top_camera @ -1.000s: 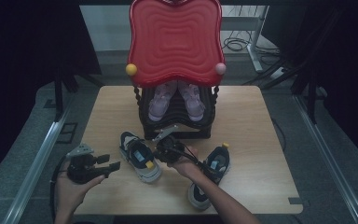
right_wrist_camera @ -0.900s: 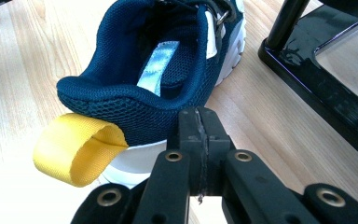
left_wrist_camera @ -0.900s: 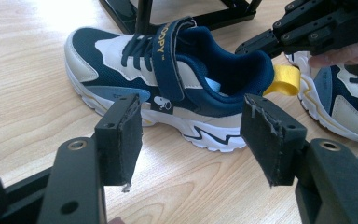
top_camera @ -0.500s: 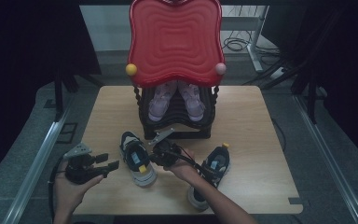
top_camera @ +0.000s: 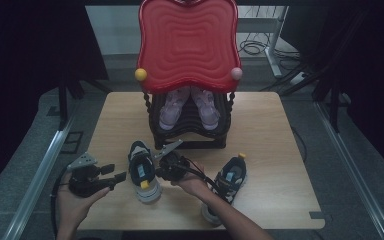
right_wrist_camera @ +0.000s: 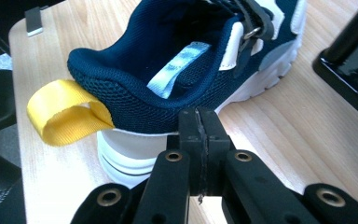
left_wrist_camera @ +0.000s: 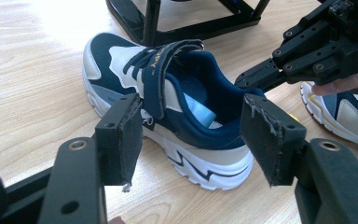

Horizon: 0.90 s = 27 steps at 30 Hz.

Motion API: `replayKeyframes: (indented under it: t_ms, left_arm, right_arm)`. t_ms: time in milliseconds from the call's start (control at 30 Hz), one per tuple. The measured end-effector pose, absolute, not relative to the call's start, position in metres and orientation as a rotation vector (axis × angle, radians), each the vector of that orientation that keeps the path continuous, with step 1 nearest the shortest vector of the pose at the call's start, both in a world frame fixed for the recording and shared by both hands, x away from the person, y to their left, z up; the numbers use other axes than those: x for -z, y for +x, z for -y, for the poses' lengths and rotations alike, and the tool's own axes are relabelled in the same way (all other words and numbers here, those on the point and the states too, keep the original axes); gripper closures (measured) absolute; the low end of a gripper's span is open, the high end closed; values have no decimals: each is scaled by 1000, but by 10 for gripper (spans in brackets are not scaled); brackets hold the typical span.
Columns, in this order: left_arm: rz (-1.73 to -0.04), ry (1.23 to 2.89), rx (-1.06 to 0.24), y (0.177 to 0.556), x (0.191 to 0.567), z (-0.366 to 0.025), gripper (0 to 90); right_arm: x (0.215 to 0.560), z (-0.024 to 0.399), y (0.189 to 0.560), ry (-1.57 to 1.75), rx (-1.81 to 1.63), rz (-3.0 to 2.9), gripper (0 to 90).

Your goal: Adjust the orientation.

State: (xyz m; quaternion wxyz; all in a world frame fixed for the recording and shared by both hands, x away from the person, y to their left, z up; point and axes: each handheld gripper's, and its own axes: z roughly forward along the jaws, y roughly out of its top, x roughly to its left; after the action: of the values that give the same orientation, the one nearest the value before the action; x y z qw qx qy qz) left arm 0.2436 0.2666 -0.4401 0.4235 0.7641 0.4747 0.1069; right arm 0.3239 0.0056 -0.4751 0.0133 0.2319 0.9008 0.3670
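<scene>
shut right tongs just beside the sneaker heel.

Looks like a lab or studio recording setup: black curtains hang around the wooden table, cables lie on the floor behind it, metal rails beside it.

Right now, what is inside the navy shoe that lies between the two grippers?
Inside the navy shoe a light blue tag lies on the dark blue lining. The toe end is covered by the tongue and strap, so I cannot see what is there.
</scene>
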Motion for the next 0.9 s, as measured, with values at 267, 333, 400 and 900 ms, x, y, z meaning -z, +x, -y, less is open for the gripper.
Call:
replayKeyframes:
  t_ms: [267,333,400,900]
  left_arm:
    - [-1180,1909,-271,242,438,-267,391]
    - [-1181,1907,-272,241,437,-267,391]
    - [-1179,1907,-274,241,437,-268,392]
    - [-1174,1897,-283,239,433,-270,392]
  right_arm:
    - [476,-13,322,695,-1160,-2825,900]
    - [476,-15,321,690,-1161,-2828,900]
    - [476,-17,321,689,-1166,-2829,900]
    - [479,-28,317,674,-1221,-2849,900]
